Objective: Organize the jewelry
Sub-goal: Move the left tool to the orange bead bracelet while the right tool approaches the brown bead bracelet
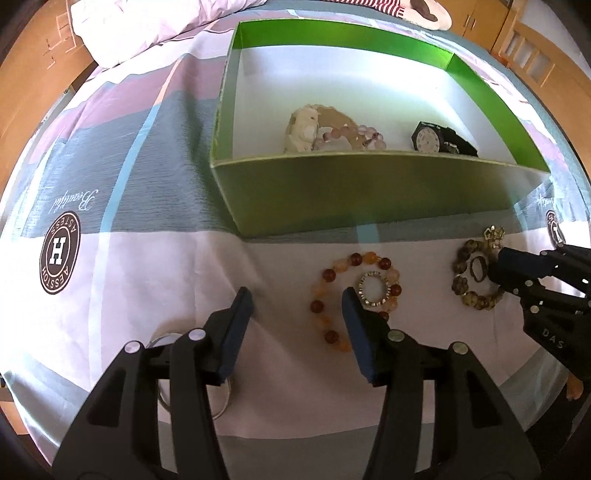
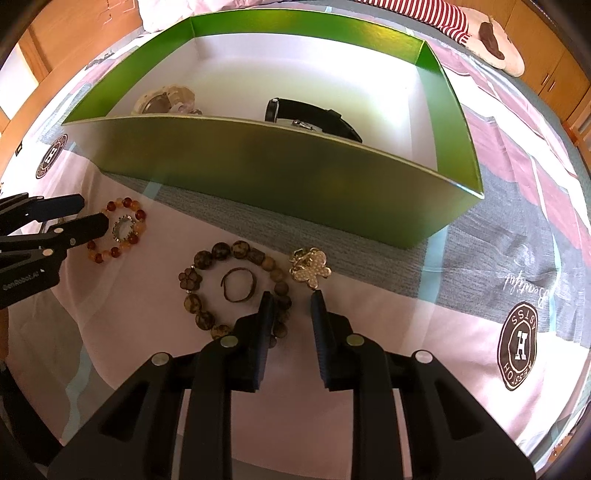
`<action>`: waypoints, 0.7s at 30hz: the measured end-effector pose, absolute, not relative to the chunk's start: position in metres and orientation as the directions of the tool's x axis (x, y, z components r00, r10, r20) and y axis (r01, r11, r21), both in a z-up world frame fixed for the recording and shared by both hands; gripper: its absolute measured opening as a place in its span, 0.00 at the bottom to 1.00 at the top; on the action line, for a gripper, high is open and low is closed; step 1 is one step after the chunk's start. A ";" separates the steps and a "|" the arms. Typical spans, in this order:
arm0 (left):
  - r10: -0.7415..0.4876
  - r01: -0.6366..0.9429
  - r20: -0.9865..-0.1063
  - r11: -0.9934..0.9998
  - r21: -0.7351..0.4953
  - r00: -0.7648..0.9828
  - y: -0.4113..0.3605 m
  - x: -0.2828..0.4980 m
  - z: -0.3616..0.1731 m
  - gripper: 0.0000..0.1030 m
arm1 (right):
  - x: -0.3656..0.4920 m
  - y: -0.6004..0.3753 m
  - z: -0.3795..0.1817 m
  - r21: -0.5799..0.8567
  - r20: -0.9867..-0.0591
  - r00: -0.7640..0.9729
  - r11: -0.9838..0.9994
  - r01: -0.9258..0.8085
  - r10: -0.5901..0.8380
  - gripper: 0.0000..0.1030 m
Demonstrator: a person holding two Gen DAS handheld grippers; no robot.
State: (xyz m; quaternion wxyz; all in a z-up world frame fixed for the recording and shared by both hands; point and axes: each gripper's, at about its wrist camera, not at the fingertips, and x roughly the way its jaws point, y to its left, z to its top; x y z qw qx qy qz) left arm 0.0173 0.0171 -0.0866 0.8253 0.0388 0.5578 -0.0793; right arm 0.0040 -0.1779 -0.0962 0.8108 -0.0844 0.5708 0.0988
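Observation:
A green box [image 1: 369, 192] [image 2: 258, 173] sits on the bed, holding a pale bracelet with pink beads [image 1: 332, 129] and a black watch [image 1: 428, 138] [image 2: 314, 118]. In front lie an orange bead bracelet [image 1: 332, 277] [image 2: 118, 225] with a sparkly ring [image 1: 373, 290] inside it, a brown bead bracelet [image 2: 229, 288] [image 1: 472, 277] around a thin dark ring [image 2: 238, 284], and a gold bear brooch [image 2: 310, 267]. My left gripper [image 1: 297, 299] is open, low over the orange bracelet's left side. My right gripper [image 2: 291, 299] is open, empty, just before the brooch.
A silver bangle [image 1: 221, 402] lies under my left gripper's left finger. The bedsheet [image 1: 110, 295] has round logo prints. A pillow [image 1: 147, 22] and a plush toy [image 2: 491, 33] lie at the far side. Wooden furniture [image 1: 532, 55] stands beyond the bed.

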 end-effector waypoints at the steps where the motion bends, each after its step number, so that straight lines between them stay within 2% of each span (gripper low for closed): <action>1: -0.083 0.177 -0.927 0.984 -0.018 0.366 0.015 0.018 -0.087 0.51 | 0.006 -0.181 -0.099 -0.024 -0.942 0.329 0.966 -0.257 0.064 0.23; 6: -0.082 0.186 -0.925 0.983 -0.013 0.370 0.008 0.020 -0.090 0.55 | 0.007 -0.180 -0.100 -0.030 -0.942 0.331 0.966 -0.258 0.059 0.23; 16: -0.095 0.193 -0.919 0.981 -0.021 0.384 0.002 0.018 -0.087 0.55 | 0.006 -0.177 -0.098 -0.041 -0.941 0.335 0.965 -0.260 0.051 0.23; 21: -0.104 0.215 -0.917 0.976 -0.020 0.386 -0.003 0.015 -0.087 0.58 | 0.006 -0.177 -0.098 -0.041 -0.941 0.335 0.965 -0.260 0.050 0.23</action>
